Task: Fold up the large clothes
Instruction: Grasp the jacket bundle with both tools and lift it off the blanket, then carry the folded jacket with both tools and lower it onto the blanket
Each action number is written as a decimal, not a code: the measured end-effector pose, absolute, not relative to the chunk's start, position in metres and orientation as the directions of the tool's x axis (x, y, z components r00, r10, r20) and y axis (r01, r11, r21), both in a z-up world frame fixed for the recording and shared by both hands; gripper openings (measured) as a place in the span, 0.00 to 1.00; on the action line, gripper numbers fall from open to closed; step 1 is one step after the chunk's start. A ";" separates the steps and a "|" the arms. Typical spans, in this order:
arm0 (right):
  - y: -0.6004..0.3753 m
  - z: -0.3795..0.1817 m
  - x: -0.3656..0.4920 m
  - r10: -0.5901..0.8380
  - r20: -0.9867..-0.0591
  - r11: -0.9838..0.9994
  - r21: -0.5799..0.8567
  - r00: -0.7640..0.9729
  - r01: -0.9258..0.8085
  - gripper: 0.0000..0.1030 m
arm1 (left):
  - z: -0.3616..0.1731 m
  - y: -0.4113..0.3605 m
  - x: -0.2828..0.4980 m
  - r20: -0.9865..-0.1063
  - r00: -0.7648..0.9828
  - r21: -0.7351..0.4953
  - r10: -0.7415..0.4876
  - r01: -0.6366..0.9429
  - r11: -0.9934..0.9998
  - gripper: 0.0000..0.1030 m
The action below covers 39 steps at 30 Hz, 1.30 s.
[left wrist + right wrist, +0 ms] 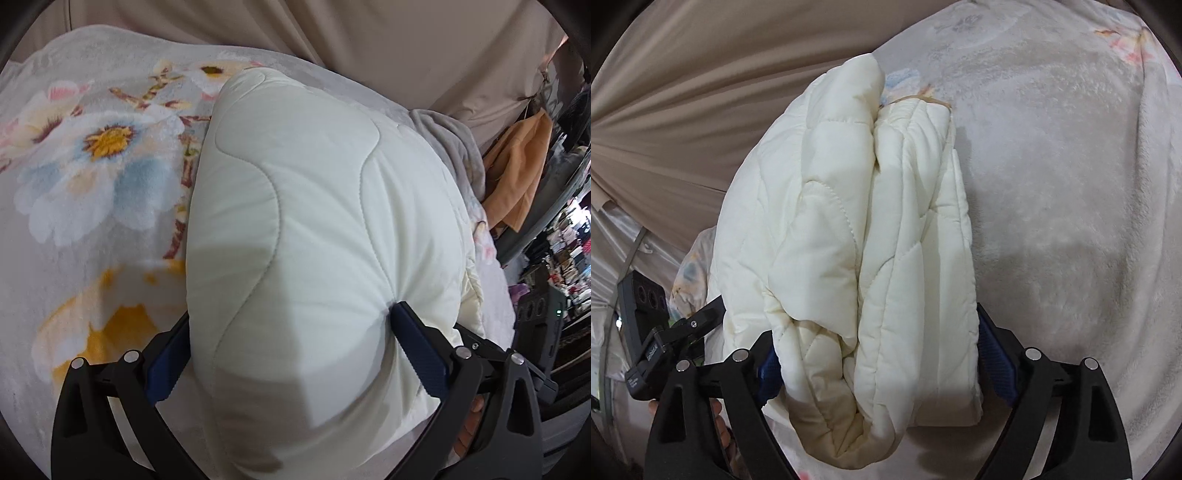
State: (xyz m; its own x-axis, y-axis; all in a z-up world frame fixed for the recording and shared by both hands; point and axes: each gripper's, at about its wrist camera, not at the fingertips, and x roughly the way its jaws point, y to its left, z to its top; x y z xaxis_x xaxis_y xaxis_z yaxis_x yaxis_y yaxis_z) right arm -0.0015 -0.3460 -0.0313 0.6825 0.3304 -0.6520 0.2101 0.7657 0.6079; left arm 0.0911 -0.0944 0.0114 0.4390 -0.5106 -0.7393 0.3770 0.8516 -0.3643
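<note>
Left wrist view. Jacket [317, 236]: cream, quilted, padded; folded bundle lying on the blanket [99, 177], a floral fleece spread. Left gripper [291, 325]: jaws set wide around the bundle's near end, blue pads pressed into the padding on both sides, fabric puckering at the right pad; closed on the jacket as far as its bulk allows. Grey cloth [447, 144] just beyond the bundle; orange cloth [517, 173] hanging further off. Curtain [406, 48], beige, behind.

Right wrist view. Jacket [849, 236]: same item seen edge-on, several thick layers stacked, folds rounded at the near end. Right gripper [875, 354]: jaws wide, pads squeezing the layered stack from either side. Whether the bundle rests on the blanket [1071, 184] or is lifted slightly clear of it is hard to tell here. The other gripper [665, 343] shows at lower left.

Handling, judged: light, soft, springy; smooth shell likely slippery; layers will tend to puff open. Best held across the full stack near the fold, deep between the pads, both ends together.
</note>
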 end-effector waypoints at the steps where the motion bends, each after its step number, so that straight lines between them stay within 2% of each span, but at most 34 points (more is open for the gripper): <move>1: -0.343 -0.030 -0.001 0.327 -0.652 0.771 0.603 0.684 0.206 0.82 | 0.013 -0.097 0.091 -0.741 0.447 -0.354 -0.501 0.374 0.857 0.96; 4: -0.338 -0.028 0.004 0.317 -0.652 0.783 0.590 0.689 0.198 0.78 | 0.019 -0.104 0.088 -0.741 0.477 -0.302 -0.472 0.391 0.869 0.96; 6: -0.332 -0.022 0.007 0.300 -0.656 0.801 0.568 0.692 0.190 0.71 | 0.025 -0.111 0.087 -0.739 0.492 -0.266 -0.461 0.417 0.869 0.96; 7: -0.328 -0.017 0.008 0.290 -0.658 0.812 0.553 0.695 0.185 0.64 | 0.027 -0.112 0.086 -0.738 0.496 -0.253 -0.458 0.426 0.869 0.94; 8: -0.324 -0.012 0.009 0.277 -0.658 0.824 0.537 0.700 0.180 0.54 | 0.030 -0.114 0.086 -0.736 0.500 -0.240 -0.457 0.438 0.866 0.90; 11: -0.316 0.005 0.010 0.227 -0.651 0.854 0.490 0.725 0.173 0.36 | 0.045 -0.116 0.086 -0.720 0.513 -0.226 -0.468 0.464 0.856 0.78; 14: -0.317 0.023 0.006 0.197 -0.623 0.871 0.466 0.757 0.156 0.30 | 0.068 -0.116 0.086 -0.686 0.544 -0.208 -0.484 0.491 0.846 0.69; 21: -0.301 0.092 -0.005 0.137 -0.496 0.920 0.385 0.857 0.076 0.25 | 0.136 -0.110 0.080 -0.549 0.621 -0.176 -0.559 0.568 0.804 0.58; 25: -0.284 0.136 -0.010 0.101 -0.392 0.956 0.293 0.914 0.020 0.25 | 0.171 -0.096 0.077 -0.466 0.662 -0.174 -0.588 0.583 0.794 0.57; 30: -0.262 0.183 0.004 0.141 -0.261 0.968 0.239 0.955 -0.077 0.25 | 0.215 -0.053 0.079 -0.316 0.745 -0.155 -0.588 0.570 0.807 0.56; 35: -0.228 0.213 0.044 0.244 -0.132 0.954 0.211 0.961 -0.213 0.25 | 0.240 -0.007 0.088 -0.148 0.843 -0.076 -0.516 0.511 0.856 0.58; 37: -0.215 0.213 0.065 0.287 -0.116 0.939 0.231 0.951 -0.255 0.26 | 0.235 0.010 0.107 -0.130 0.870 -0.060 -0.476 0.472 0.879 0.60; 39: -0.205 0.194 0.102 0.327 -0.143 0.921 0.268 0.934 -0.282 0.27 | 0.214 0.023 0.140 -0.184 0.882 -0.059 -0.434 0.430 0.901 0.64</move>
